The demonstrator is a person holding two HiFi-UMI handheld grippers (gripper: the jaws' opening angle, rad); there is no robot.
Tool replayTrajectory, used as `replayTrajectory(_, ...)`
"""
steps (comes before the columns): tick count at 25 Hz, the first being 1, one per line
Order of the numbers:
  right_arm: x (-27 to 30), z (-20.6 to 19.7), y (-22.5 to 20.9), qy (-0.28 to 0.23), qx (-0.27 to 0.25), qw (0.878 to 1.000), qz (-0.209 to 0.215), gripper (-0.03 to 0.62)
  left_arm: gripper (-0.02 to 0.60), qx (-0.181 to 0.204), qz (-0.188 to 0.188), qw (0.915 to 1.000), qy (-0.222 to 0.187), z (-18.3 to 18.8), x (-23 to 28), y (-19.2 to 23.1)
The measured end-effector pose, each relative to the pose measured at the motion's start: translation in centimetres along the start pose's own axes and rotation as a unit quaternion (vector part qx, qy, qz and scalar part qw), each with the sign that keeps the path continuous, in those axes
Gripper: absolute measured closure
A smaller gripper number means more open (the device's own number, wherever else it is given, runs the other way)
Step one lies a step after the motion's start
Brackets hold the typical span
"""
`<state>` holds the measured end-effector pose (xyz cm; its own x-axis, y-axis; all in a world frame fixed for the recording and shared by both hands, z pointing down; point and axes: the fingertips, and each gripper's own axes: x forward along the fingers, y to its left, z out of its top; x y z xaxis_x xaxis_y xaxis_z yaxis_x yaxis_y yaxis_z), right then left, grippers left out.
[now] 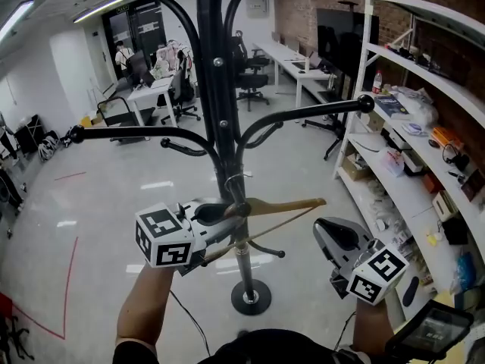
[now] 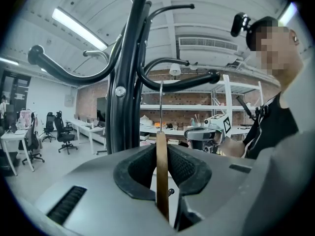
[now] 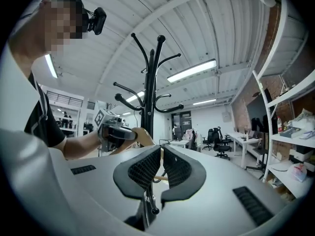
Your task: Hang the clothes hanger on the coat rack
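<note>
The black coat rack (image 1: 216,89) stands straight ahead, its curved arms spreading left and right. My left gripper (image 1: 227,214) is shut on a wooden clothes hanger (image 1: 288,205), held close against the pole, with the hanger's arm pointing right. In the left gripper view the hanger (image 2: 162,176) sits edge-on between the pads of the left gripper (image 2: 162,151). Its wire hook (image 2: 161,107) rises to a rack arm (image 2: 182,85); whether it rests over the arm I cannot tell. My right gripper (image 1: 333,235) hangs to the right, apart from the hanger. In its own view the right gripper (image 3: 161,151) is shut and empty.
The rack's round base (image 1: 250,296) stands on the grey floor just ahead of me. White shelving (image 1: 424,89) full of small items lines the right side. Desks and office chairs (image 1: 250,74) stand at the back. Red tape (image 1: 72,256) marks the floor at left.
</note>
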<state>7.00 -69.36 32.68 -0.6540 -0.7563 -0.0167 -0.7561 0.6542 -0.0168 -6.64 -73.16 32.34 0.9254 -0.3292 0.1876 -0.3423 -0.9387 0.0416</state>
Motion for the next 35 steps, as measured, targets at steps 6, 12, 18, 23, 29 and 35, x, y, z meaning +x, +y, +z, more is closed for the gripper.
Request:
replayTrajectory(6, -0.1, -1.1, -0.1, 0.010, 0.010, 1.000, 0.001, 0.585, 0.529, 0.008, -0.007, 0.9999, 0.004, -0.3, 0.1, 0.1)
replayTrajectory(12, -0.1, -1.2, 0.6, 0.009, 0.009, 1.000, 0.006, 0.585, 0.529, 0.011, -0.003, 0.9999, -0.012, -0.6, -0.1, 0.0)
replayTrajectory(18, -0.1, -1.2, 0.6, 0.011, 0.010, 1.000, 0.009, 0.585, 0.529, 0.014, 0.012, 0.9995, -0.025, -0.6, -0.1, 0.4)
replayTrajectory(23, -0.3, -1.1, 1.0, 0.011, 0.011, 1.000, 0.012, 0.585, 0.528, 0.028, 0.027, 0.9988, -0.028, -0.5, -0.4, 0.4)
replayTrajectory(29, -0.6, -1.3, 1.4, 0.012, 0.012, 1.000, 0.017, 0.585, 0.526, 0.058, 0.070, 0.9956, -0.021, -0.5, -1.0, 0.8)
replayTrajectory(35, -1.1, -0.9, 1.8, 0.008, 0.011, 1.000, 0.022, 0.585, 0.506, 0.091, 0.076, 0.9922, -0.038, 0.3, -2.6, 0.3)
